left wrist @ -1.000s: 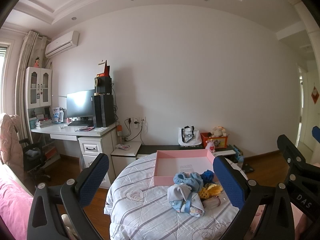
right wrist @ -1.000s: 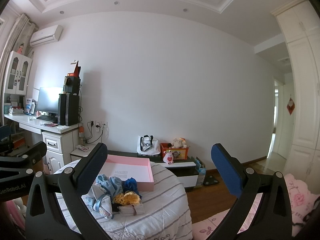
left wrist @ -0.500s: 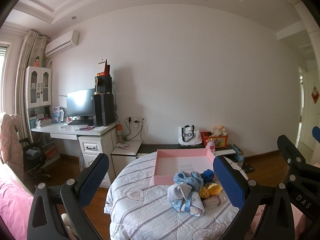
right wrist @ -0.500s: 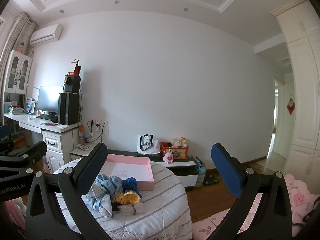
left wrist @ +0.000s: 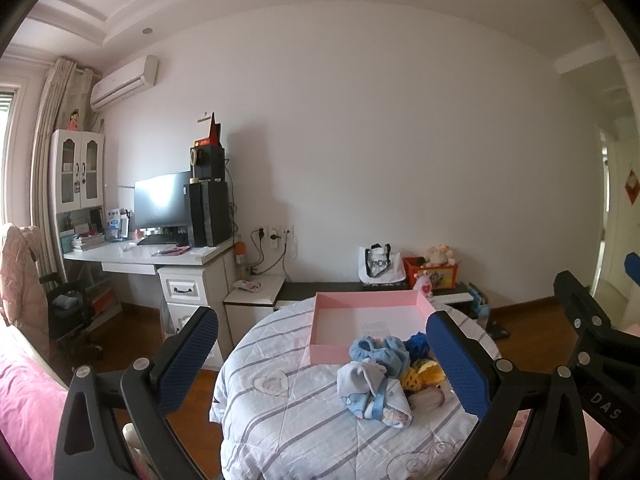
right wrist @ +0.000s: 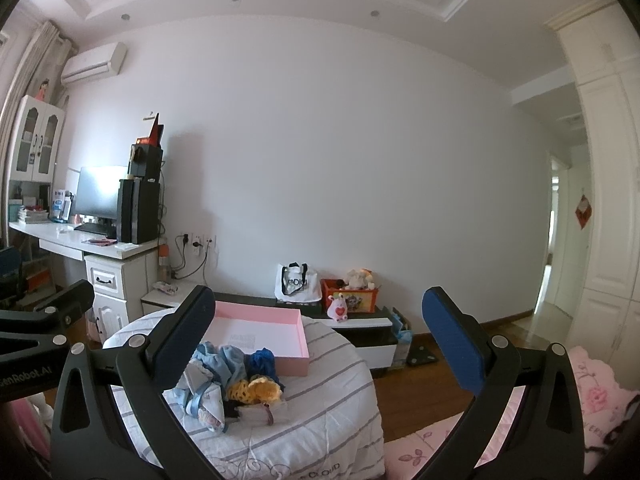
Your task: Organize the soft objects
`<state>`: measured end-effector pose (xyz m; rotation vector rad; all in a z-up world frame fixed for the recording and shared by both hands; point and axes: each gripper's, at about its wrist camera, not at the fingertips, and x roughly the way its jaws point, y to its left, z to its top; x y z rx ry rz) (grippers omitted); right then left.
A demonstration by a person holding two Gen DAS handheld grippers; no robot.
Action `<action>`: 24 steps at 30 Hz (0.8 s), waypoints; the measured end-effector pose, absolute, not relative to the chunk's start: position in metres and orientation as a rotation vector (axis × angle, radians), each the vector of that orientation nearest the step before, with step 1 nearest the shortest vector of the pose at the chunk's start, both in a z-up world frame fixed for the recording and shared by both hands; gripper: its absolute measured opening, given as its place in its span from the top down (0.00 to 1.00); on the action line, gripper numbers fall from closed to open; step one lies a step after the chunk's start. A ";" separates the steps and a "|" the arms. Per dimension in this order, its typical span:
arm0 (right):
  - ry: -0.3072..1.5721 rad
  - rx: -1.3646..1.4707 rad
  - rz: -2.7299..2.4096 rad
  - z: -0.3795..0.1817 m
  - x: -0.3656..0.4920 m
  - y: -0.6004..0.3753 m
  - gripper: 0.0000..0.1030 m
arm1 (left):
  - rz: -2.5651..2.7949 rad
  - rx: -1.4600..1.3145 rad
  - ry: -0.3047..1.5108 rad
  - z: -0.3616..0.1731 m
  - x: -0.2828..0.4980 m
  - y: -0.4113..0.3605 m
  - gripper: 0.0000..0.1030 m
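Lying heaped on the striped tabletop point(left wrist: 280, 420) just before the empty pink tray point(left wrist: 372, 320), the soft pile point(left wrist: 384, 380) looked light and floppy, best pinched at a bunched fold. Both grippers' jaws stood wide apart, empty. Only the right view showed the dark piece point(right wrist: 232, 406) beneath.

Home bedroom, desk point(left wrist: 136, 254) carrying a monitor point(left wrist: 162, 199), wall air conditioner point(left wrist: 122, 82) hanging above, pink bedding point(right wrist: 592, 396) lying nearby, toy box point(right wrist: 350, 296) sitting low.

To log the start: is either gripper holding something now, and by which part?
Nothing is held. The left gripper and right gripper are open, above the cloth pile.
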<state>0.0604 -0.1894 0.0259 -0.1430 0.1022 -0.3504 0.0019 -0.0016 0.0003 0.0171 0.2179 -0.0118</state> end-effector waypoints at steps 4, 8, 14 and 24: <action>0.128 -0.138 -0.346 0.024 0.067 -0.191 0.00 | -0.012 0.015 0.243 0.000 0.006 -0.001 0.00; 0.167 -0.135 -0.339 0.018 0.077 -0.192 0.00 | -0.006 0.021 0.278 -0.002 0.013 0.000 0.00; 0.238 -0.132 -0.330 0.003 0.095 -0.193 0.00 | 0.000 0.019 0.347 -0.010 0.033 0.001 0.00; 0.397 -0.113 -0.327 -0.040 0.142 -0.202 0.00 | 0.012 0.022 0.518 -0.038 0.085 0.004 0.00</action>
